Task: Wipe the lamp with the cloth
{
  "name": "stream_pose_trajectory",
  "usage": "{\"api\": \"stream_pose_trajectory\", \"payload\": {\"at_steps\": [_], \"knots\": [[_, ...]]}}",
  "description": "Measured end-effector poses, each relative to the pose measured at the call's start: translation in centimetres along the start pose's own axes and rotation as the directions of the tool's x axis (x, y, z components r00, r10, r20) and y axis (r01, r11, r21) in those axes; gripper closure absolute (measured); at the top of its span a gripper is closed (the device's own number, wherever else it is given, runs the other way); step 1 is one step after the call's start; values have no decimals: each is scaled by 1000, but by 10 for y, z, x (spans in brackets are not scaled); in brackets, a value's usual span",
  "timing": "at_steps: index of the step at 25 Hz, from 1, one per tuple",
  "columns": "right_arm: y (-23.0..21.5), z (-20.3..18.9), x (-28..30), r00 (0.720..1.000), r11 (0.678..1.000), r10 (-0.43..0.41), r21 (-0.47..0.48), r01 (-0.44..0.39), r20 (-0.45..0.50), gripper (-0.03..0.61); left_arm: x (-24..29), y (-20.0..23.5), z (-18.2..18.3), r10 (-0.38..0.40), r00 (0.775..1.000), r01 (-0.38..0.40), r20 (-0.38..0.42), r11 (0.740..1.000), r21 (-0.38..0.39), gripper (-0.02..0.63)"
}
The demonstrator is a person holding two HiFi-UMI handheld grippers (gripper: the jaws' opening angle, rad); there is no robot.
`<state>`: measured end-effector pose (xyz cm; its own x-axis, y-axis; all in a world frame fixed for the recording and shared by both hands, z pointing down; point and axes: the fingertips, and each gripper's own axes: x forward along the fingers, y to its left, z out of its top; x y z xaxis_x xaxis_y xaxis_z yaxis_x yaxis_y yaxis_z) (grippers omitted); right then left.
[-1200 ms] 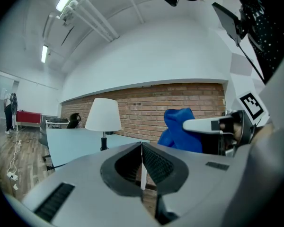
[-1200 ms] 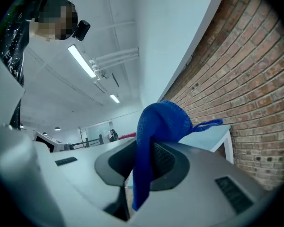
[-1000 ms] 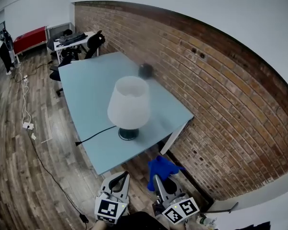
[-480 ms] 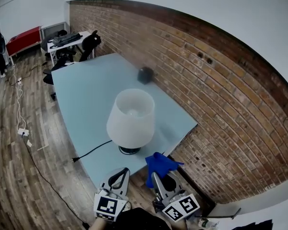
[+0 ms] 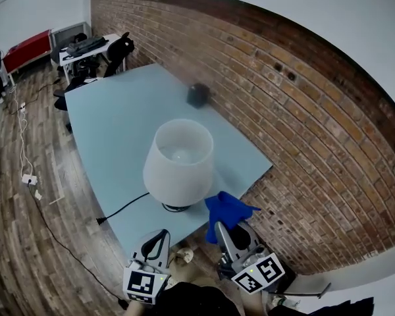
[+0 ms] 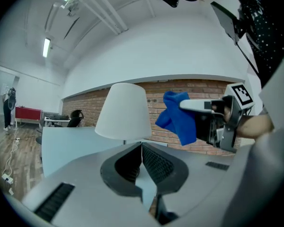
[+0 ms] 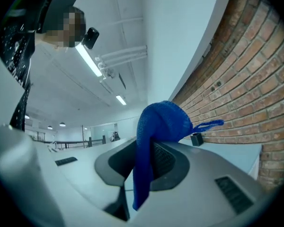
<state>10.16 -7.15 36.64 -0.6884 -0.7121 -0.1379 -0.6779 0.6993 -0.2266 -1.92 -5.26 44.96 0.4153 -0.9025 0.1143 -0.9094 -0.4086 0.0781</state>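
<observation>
A brick wall [image 5: 303, 110], wood floor [image 5: 20, 242], pale blue table [image 5: 118, 124], perhaps a red sofa [image 5: 26, 48] far off.

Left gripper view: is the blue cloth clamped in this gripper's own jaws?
No, the jaws of the left gripper meet on nothing; the blue cloth is clamped in the right gripper.

Pale blue surface [image 5: 112, 124] seen set with far long side against brick wall [image 5: 283, 130]. White-shaded lamp [image 5: 178, 163] stood upright toward near end, dark base resting on top. Black cord [image 5: 122, 209] laid from lamp base across surface to near-left edge, plug end lying by edge. Small dark container [image 5: 197, 95] placed farther back, near wall, well apart from lamp.
</observation>
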Motion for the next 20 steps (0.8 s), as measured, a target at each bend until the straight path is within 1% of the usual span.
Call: {"api": "stream_pose_trajectory", "payload": {"at_steps": [1,2,4,5,6,7,8,9,10,11,12,13,14,15,16,18,20], "knots": [[-4,9,6,1000,998,6,66,-8,22,517,2,4,3,9,1000,-9,7,1000,-9,604],[-7,18,12,999,988,13,154,-20,49,517,5,8,7,15,1000,-15,17,1000,-13,604],[-8,39,25,992,942,21,329,-61,123,517,10,15,16,22,999,-22,37,1000,-5,604],[-6,51,31,986,920,28,382,-89,162,517,12,19,21,24,999,-25,45,1000,2,604],[-2,63,37,980,907,44,403,-120,193,517,14,23,24,27,998,-28,51,1000,8,604],[4,73,44,974,907,73,391,-154,215,517,16,28,27,32,998,-32,55,999,12,604],[11,83,51,967,919,119,345,-193,227,517,18,33,30,38,998,-39,58,999,14,604],[19,91,57,959,938,174,257,-231,224,517,21,39,32,46,997,-47,59,999,16,604],[26,96,62,953,959,226,127,-254,199,517,22,44,34,55,997,-56,59,998,20,604],[30,98,67,954,966,258,-33,-256,153,517,24,50,36,63,996,-64,58,998,24,604],[32,99,72,959,950,266,-198,-243,97,517,25,54,37,70,996,-72,58,997,28,604],[31,98,77,964,911,261,-343,-230,45,517,25,59,38,77,995,-79,58,996,31,604],[31,97,82,965,861,261,-453,-232,2,517,26,63,39,84,995,-86,57,996,32,604],[32,95,85,961,810,274,-530,-252,-38,517,26,67,39,91,994,-93,56,995,31,604],[34,90,87,951,760,300,-583,-289,-80,517,27,71,39,96,994,-97,54,995,28,606],[37,76,90,920,657,353,-655,-374,-171,517,30,75,37,97,994,-98,50,995,25,604],[34,61,93,896,563,362,-706,-430,-257,517,33,77,36,92,995,-93,48,995,26,606]]}}
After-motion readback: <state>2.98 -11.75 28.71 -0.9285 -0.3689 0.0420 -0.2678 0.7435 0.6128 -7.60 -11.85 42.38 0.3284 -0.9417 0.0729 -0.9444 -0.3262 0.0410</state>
